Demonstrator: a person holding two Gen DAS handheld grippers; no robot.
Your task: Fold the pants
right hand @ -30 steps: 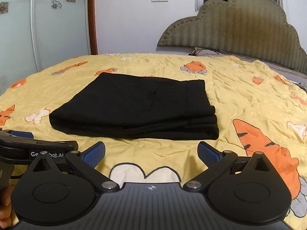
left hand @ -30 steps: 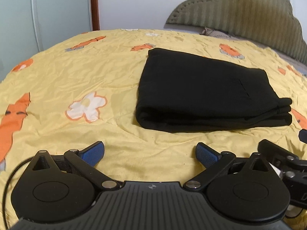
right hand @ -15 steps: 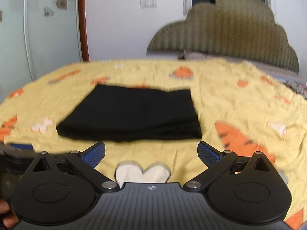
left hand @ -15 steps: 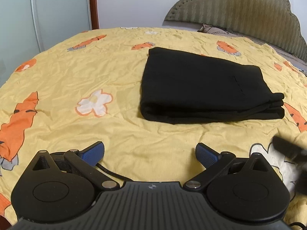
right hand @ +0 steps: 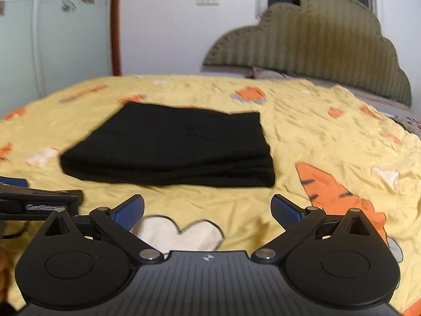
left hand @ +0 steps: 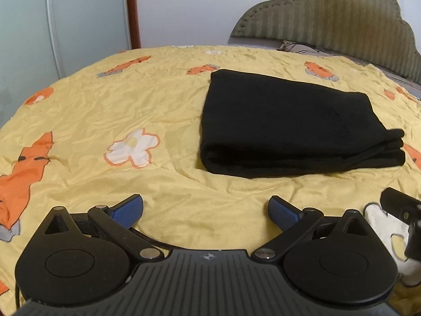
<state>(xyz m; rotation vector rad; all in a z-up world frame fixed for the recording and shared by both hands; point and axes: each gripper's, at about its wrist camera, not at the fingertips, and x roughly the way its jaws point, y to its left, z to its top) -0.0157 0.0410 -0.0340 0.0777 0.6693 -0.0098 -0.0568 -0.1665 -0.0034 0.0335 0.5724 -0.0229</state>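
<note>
Black pants [left hand: 292,129] lie folded into a thick rectangle on the yellow bedspread [left hand: 105,110]. In the right wrist view the pants [right hand: 173,144] sit ahead and slightly left. My left gripper [left hand: 205,210] is open and empty, held above the bedspread in front of the pants. My right gripper [right hand: 208,210] is open and empty, also short of the pants. The right gripper's body shows at the right edge of the left wrist view [left hand: 400,208]; the left gripper's body shows at the left edge of the right wrist view [right hand: 39,202].
The bedspread has orange carrot [right hand: 339,197] and white flower [left hand: 131,147] prints and many wrinkles. A padded olive headboard [right hand: 310,47] stands at the far right. A glass wardrobe door [left hand: 65,23] and white wall lie behind the bed.
Both grippers have pulled back and risen from the folded pants, which now look farther off. Both stay open. The pants have not moved.
</note>
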